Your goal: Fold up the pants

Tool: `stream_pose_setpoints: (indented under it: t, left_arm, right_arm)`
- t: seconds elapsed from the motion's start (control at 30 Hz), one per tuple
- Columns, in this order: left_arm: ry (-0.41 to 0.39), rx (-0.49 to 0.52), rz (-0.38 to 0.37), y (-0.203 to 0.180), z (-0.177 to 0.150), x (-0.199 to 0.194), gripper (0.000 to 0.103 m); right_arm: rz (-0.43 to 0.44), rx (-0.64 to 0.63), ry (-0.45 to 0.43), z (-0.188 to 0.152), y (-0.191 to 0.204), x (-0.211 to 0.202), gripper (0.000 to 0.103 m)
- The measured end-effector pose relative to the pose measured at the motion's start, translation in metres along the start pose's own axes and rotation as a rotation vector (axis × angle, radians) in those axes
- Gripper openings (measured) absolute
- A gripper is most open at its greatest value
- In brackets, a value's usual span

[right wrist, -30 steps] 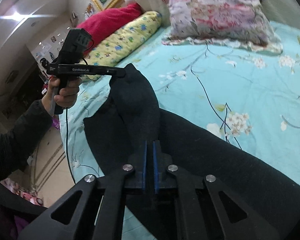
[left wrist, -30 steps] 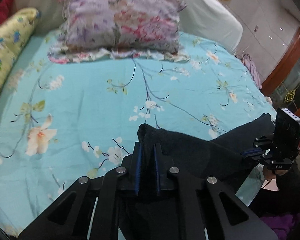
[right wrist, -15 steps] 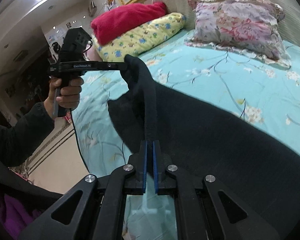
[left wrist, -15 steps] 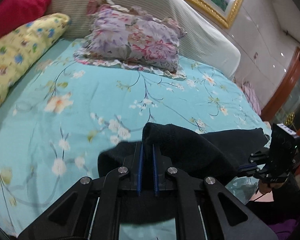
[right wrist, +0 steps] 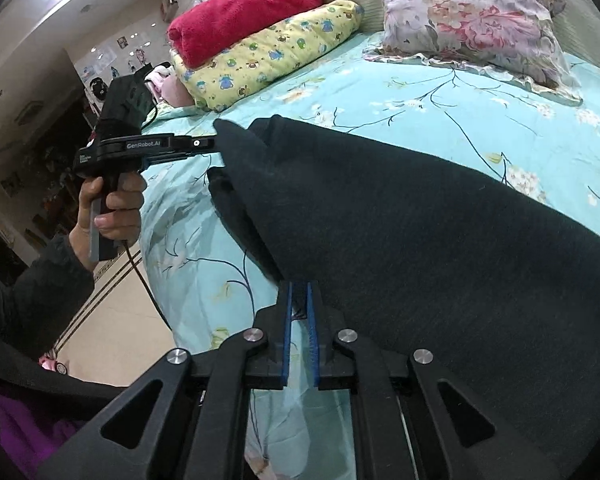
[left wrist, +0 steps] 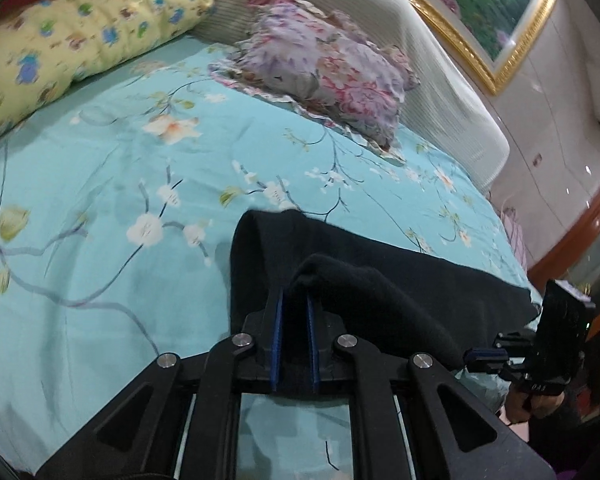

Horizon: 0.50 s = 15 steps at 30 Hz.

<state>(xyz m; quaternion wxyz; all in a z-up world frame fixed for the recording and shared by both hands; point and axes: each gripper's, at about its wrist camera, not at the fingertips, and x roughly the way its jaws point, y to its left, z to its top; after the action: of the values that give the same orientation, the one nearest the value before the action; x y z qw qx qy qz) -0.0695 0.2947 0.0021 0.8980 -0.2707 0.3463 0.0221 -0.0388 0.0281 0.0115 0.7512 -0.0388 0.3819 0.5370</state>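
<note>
Both grippers, left [left wrist: 294, 300] and right [right wrist: 299, 292], pinch black pants [right wrist: 420, 216] stretched lengthwise between them along the bed's [left wrist: 100, 184] near edge.

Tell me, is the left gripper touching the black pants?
Touching. In the left wrist view the left gripper has a fold of the black pants pinched between its blue pads, with no gap showing.

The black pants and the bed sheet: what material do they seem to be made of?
The pants look like thick, soft knit, maybe fleece or wool blend: matte, slightly fuzzy, folding in rounded bulges. The bed sheet looks like thin woven cotton or similar: smooth, flat, with a printed flower pattern and fine creases.
</note>
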Motion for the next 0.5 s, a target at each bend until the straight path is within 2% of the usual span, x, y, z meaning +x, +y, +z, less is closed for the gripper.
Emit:
stream_pose_setpoints:
  t: [0.07,0.13,0.2,0.27,0.33,0.37,0.4,0.5]
  left_arm:
    - [0.004,-0.041,-0.007,0.004,-0.005,-0.002,0.01]
    - [0.007,-0.072,-0.015,0.006,-0.013,-0.005,0.014]
    - [0.008,-0.086,-0.023,0.006,-0.019,-0.009,0.024]
    - [0.006,-0.104,-0.032,0.005,-0.025,-0.014,0.027]
    - [0.005,-0.119,-0.036,0.002,-0.029,-0.018,0.029]
    - [0.001,-0.127,-0.045,0.0,-0.032,-0.02,0.031]
    - [-0.003,-0.135,-0.054,-0.002,-0.034,-0.022,0.031]
    - [-0.009,-0.153,-0.067,-0.009,-0.039,-0.026,0.039]
  right_arm:
    - [0.0,0.005,-0.007,-0.001,0.002,-0.001,0.009]
    - [0.006,0.014,-0.02,-0.001,0.002,-0.004,0.009]
    - [0.012,0.025,-0.031,0.0,0.002,-0.009,0.009]
    - [0.011,0.029,-0.043,0.001,0.002,-0.012,0.011]
    - [-0.003,0.038,-0.06,0.003,0.001,-0.016,0.026]
    - [-0.012,0.043,-0.069,0.004,0.001,-0.018,0.047]
    - [-0.021,0.045,-0.082,0.004,0.0,-0.02,0.056]
    - [-0.028,0.045,-0.119,0.003,0.002,-0.027,0.056]
